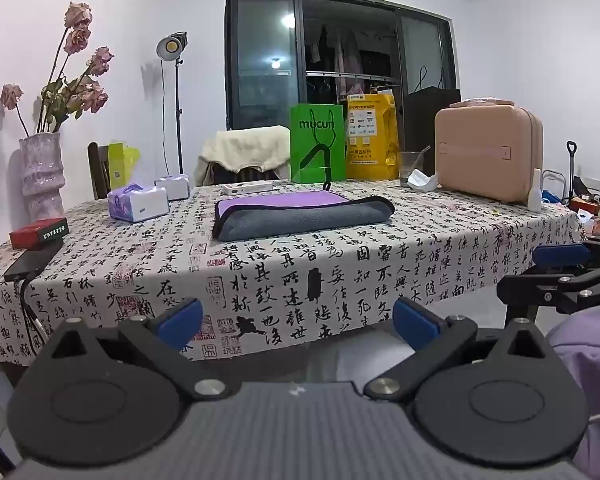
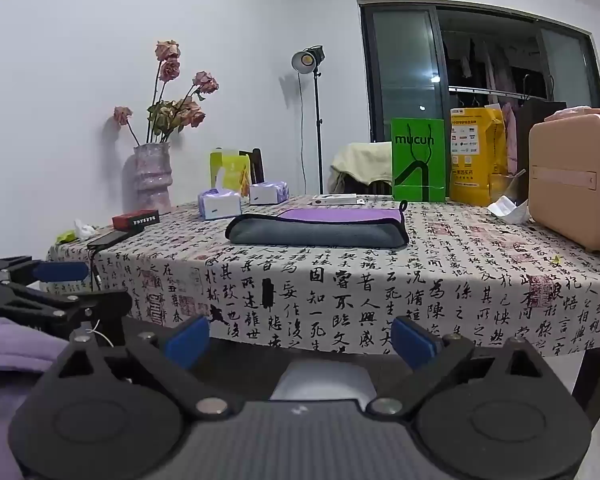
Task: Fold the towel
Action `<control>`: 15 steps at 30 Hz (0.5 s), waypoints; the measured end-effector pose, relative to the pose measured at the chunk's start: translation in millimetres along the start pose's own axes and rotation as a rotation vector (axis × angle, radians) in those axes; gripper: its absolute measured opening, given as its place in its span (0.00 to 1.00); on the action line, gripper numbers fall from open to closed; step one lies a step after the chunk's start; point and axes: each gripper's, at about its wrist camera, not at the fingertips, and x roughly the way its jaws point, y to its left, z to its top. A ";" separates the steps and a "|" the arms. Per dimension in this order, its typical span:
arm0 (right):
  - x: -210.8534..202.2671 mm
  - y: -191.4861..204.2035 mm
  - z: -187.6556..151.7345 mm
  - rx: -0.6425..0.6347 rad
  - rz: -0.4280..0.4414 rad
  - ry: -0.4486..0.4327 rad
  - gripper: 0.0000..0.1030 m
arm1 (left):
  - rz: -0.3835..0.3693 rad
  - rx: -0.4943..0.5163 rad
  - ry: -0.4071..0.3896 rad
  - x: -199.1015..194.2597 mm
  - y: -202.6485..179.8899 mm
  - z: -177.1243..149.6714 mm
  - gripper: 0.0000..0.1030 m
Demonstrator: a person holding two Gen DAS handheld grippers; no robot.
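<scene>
A purple and grey towel (image 1: 300, 216) with a black edge lies folded on the table with the calligraphy cloth (image 1: 284, 276); it also shows in the right wrist view (image 2: 320, 230). My left gripper (image 1: 298, 322) is open and empty, held low in front of the table's near edge. My right gripper (image 2: 300, 340) is open and empty at the same height; it shows at the right of the left wrist view (image 1: 556, 264). Both are well short of the towel.
Around the towel stand tissue packs (image 1: 138, 204), a red box (image 1: 38, 233), a phone (image 1: 28, 262), a vase of dried roses (image 1: 42, 172), a green bag (image 1: 318, 148), a yellow bag (image 1: 372, 138), a glass (image 1: 410, 164) and a pink case (image 1: 488, 154).
</scene>
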 end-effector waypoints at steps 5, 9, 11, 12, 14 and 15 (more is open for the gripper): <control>-1.1 -2.9 -1.1 -0.001 -0.005 -0.005 0.95 | 0.001 0.000 -0.002 -0.1 0.0 -0.2 1.00; 2.8 -0.2 1.3 0.002 0.001 0.001 0.96 | -0.001 -0.001 0.000 0.2 0.1 0.0 1.00; 1.3 1.5 0.4 0.003 0.001 0.002 0.97 | -0.001 0.000 0.000 0.1 0.1 0.1 1.00; 1.0 1.9 0.3 0.002 0.000 0.002 0.97 | 0.000 0.000 -0.001 0.1 0.1 0.1 1.00; 0.0 2.8 0.0 0.002 0.000 0.002 0.97 | 0.000 0.000 -0.001 0.1 0.2 0.2 1.00; 1.6 -0.4 0.0 0.005 0.002 0.006 0.97 | 0.000 0.000 -0.001 0.0 0.0 0.0 1.00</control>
